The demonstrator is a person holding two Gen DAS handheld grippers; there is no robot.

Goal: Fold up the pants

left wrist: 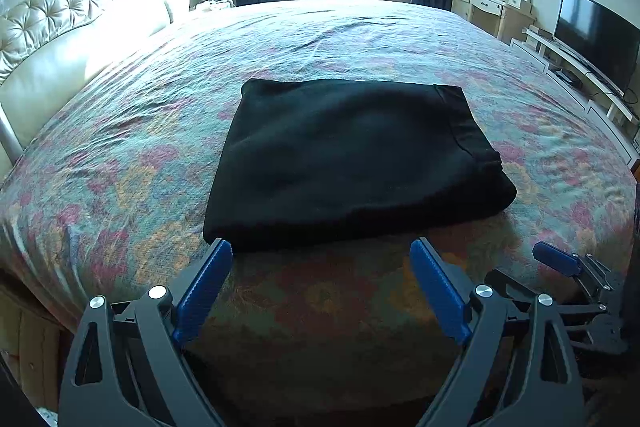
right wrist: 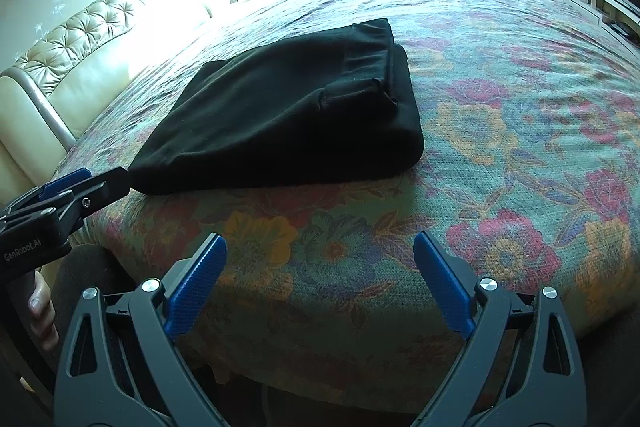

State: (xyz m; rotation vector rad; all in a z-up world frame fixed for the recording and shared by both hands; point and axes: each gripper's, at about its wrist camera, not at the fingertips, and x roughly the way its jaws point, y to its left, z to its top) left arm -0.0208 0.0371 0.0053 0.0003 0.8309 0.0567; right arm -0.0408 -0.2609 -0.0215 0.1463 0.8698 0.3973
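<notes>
The black pants (left wrist: 352, 159) lie folded into a thick rectangle on the floral bedspread (left wrist: 120, 163), near the bed's front edge, waistband layers stacked at their right side. The left gripper (left wrist: 320, 255) has its blue-padded jaws spread wide and empty, the left pad just at the fold's near corner; whether it touches the cloth is hard to tell. The right gripper (right wrist: 320, 247) is likewise wide open, holding nothing, over bare bedspread to the right of the pants.

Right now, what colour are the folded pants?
Black pants, clearest in the left wrist view.
</notes>
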